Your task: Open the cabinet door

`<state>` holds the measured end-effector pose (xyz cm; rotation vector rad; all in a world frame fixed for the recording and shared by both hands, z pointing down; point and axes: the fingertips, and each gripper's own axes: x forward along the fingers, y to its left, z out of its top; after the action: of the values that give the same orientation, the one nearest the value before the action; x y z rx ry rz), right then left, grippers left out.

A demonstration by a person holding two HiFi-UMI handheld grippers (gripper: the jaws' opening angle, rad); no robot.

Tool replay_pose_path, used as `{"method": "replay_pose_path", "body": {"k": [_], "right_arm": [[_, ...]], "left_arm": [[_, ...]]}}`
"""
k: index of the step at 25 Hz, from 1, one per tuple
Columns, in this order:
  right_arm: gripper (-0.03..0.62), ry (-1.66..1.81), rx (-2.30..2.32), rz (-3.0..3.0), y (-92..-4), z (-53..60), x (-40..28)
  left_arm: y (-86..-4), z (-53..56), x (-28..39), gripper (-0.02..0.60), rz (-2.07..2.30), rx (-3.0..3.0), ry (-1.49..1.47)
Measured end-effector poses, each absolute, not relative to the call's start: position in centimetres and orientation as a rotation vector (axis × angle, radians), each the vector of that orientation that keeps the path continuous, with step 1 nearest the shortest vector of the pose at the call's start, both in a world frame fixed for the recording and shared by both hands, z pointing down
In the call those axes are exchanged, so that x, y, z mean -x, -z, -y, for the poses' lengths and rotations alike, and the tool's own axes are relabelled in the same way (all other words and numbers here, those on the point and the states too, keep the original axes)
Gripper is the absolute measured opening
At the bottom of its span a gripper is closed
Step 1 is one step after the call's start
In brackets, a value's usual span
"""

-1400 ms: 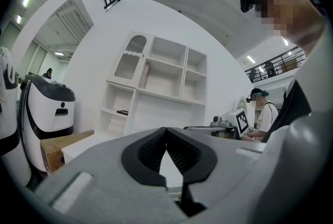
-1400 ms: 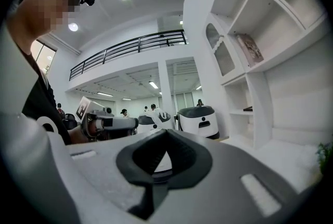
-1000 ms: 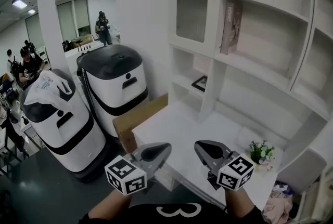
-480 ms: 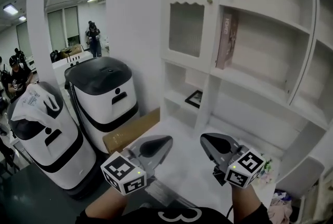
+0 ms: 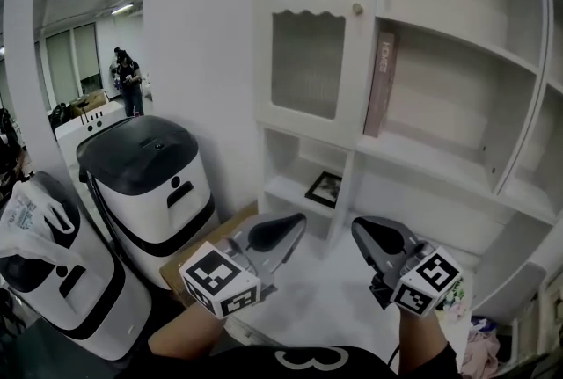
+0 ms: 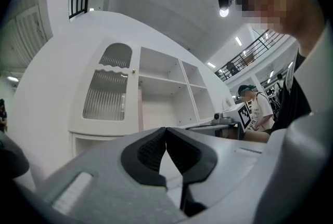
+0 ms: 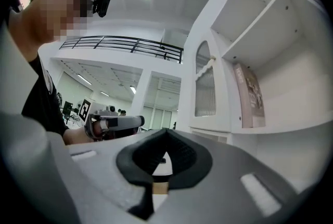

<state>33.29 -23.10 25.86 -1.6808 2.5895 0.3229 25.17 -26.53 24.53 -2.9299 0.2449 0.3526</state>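
Grey left hand-held gripper (image 5: 299, 221) and right hand-held gripper (image 5: 357, 226) bear black-and-white marker cubes (image 5: 220, 280).

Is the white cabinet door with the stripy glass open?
No, the white cabinet door with ribbed glass lies shut and flush in the head view, and nothing touches its small round knob.

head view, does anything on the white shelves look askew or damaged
Nothing looks damaged or spilled. The cabinet door is shut and square; the book stands upright beside it. Only the picture frame in the cubby below leans back or lies flat.
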Motion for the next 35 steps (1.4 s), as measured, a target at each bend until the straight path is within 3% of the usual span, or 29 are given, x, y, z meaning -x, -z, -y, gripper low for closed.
{"method": "replay_pose_path", "body": {"k": [15,18,26,35], "right_arm": [[0.002,-0.485,2.046,-2.346,-20.2,28.5,-37.0],[0.002,-0.508,2.12,-2.305,-19.8,28.7,-38.1],[0.002,-0.442,2.26,-2.204,-21.8,29.8,-40.9],[0.002,-0.348,2.395,-2.103,-22.9,30.6,-43.3]], "left_arm": [[-10.5,33.4,-29.8,0.01,-0.062,2.497,-0.568],[-7.5,33.1,-30.7,0.098,-0.019,2.416,-0.603],[0.5,35.9,-33.5,0.2,-0.09,2.289,-0.752],[4.4,39.5,-38.8,0.232,-0.219,2.129,-0.729]]}}
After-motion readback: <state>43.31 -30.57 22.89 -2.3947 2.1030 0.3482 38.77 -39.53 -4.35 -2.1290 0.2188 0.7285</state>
